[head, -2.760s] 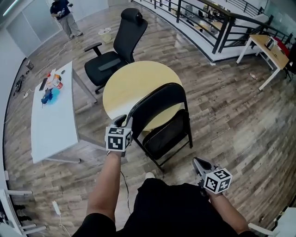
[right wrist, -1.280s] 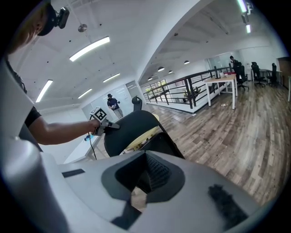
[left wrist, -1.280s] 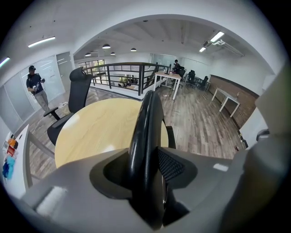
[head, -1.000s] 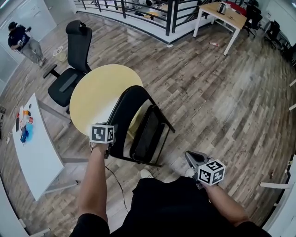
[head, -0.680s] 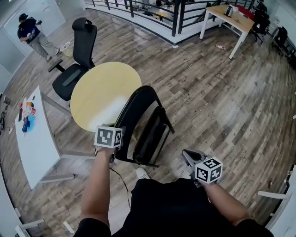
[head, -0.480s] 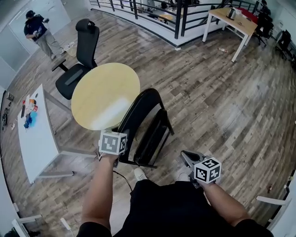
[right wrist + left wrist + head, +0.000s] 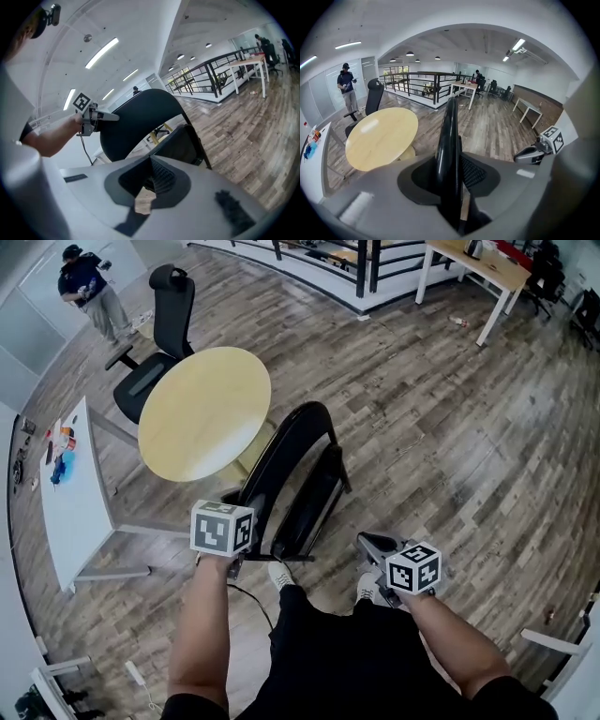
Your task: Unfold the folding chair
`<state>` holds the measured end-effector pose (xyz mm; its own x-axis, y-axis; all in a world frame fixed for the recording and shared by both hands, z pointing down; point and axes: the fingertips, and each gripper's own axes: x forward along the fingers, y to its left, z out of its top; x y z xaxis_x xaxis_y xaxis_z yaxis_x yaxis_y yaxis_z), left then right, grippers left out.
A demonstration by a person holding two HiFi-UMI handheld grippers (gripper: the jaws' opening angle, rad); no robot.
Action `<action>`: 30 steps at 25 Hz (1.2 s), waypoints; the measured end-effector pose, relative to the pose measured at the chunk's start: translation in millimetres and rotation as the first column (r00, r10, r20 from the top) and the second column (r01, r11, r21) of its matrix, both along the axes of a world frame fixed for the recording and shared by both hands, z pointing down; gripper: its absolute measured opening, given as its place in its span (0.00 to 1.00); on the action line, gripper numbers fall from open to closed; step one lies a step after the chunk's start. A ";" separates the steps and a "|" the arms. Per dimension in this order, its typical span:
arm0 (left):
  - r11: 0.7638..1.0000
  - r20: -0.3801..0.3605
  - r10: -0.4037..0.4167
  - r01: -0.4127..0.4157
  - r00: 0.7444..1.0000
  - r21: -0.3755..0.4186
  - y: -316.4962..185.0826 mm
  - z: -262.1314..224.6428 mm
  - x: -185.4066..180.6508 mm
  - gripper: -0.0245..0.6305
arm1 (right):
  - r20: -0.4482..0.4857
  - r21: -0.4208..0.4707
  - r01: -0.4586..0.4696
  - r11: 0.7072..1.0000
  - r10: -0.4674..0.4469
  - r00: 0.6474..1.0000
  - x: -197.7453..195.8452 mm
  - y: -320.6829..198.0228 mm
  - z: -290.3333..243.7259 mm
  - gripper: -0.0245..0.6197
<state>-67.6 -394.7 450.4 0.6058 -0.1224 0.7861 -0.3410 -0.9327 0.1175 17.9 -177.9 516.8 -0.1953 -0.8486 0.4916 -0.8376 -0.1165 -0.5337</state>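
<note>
The black folding chair [image 7: 292, 451] stands on the wood floor in front of me, its seat [image 7: 316, 495] tipped up close to the backrest. My left gripper [image 7: 236, 499] is at the backrest's lower left edge. In the left gripper view the backrest [image 7: 449, 136] runs edge-on between the jaws; they have just been closing and the pads meet it. My right gripper [image 7: 366, 542] hangs shut and empty to the right of the chair, apart from it. The right gripper view shows the backrest [image 7: 140, 117], the seat [image 7: 182, 144] and the left gripper [image 7: 108, 116].
A round yellow table [image 7: 204, 413] stands just behind the chair. A black office chair [image 7: 157, 334] and a person [image 7: 89, 287] are farther back. A white table [image 7: 70, 493] with small items is at the left. A railing and wooden desk [image 7: 478, 263] are far right. My shoes [image 7: 279, 574] are by the chair's legs.
The chair has swung round from facing me to standing nearly edge-on, its seat now closer to the backrest. My left gripper stayed on the backrest edge. The right gripper drifted slightly toward the chair.
</note>
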 end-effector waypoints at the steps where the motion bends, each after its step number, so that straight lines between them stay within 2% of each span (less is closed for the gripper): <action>1: 1.000 -0.003 0.003 -0.003 1.000 -0.009 7.7 -1.0 1.1 0.23 | 0.043 0.009 -0.006 1.000 0.006 0.999 -0.7 0.2 4.6 0.05; 3: 1.000 -0.013 0.011 -0.011 1.000 -0.026 23.9 -2.5 6.7 0.22 | 0.157 0.025 -0.025 0.999 0.021 0.987 -0.9 -3.1 17.4 0.06; 5: 0.999 -0.031 0.021 -0.022 0.999 -0.044 39.5 -2.5 14.5 0.21 | 0.309 0.032 -0.073 0.997 0.060 0.949 1.1 -11.8 35.1 0.11; 8: 0.997 -0.048 0.037 -0.040 0.998 -0.063 62.2 -0.6 23.0 0.20 | 0.547 0.003 -0.179 0.984 0.149 0.824 4.0 -28.8 63.9 0.21; 9: 0.996 -0.051 0.043 -0.047 0.998 -0.070 70.3 -0.1 25.1 0.19 | 0.592 -0.012 -0.205 0.979 0.172 0.787 5.2 -33.8 72.5 0.22; 11: 0.994 -0.060 0.057 -0.062 0.997 -0.086 85.1 -0.2 28.6 0.19 | 0.628 -0.040 -0.232 0.972 0.205 0.751 7.4 -42.7 87.6 0.24; 14: 0.992 -0.070 0.072 -0.079 0.995 -0.102 102.8 -1.5 32.3 0.18 | 0.629 -0.061 -0.233 0.970 0.219 0.746 6.6 -54.0 103.8 0.25; 18: 0.991 -0.066 0.083 -0.089 0.994 -0.097 118.3 -1.2 37.7 0.17 | 0.566 -0.105 -0.208 0.972 0.230 0.792 4.2 -58.0 127.6 0.26; 19: 0.991 -0.066 0.085 -0.091 0.994 -0.093 120.9 -1.4 38.8 0.17 | 0.560 -0.109 -0.213 0.971 0.237 0.794 5.0 -57.5 131.2 0.26; 23: 0.991 -0.078 0.090 -0.097 0.993 -0.095 133.6 -4.2 39.3 0.17 | 0.588 -0.112 -0.244 0.963 0.262 0.765 3.8 -57.7 137.6 0.27; 30: 0.990 -0.084 0.094 -0.102 0.992 -0.102 144.6 0.7 44.3 0.17 | 0.615 -0.118 -0.230 0.966 0.253 0.747 -0.2 -41.8 147.9 0.22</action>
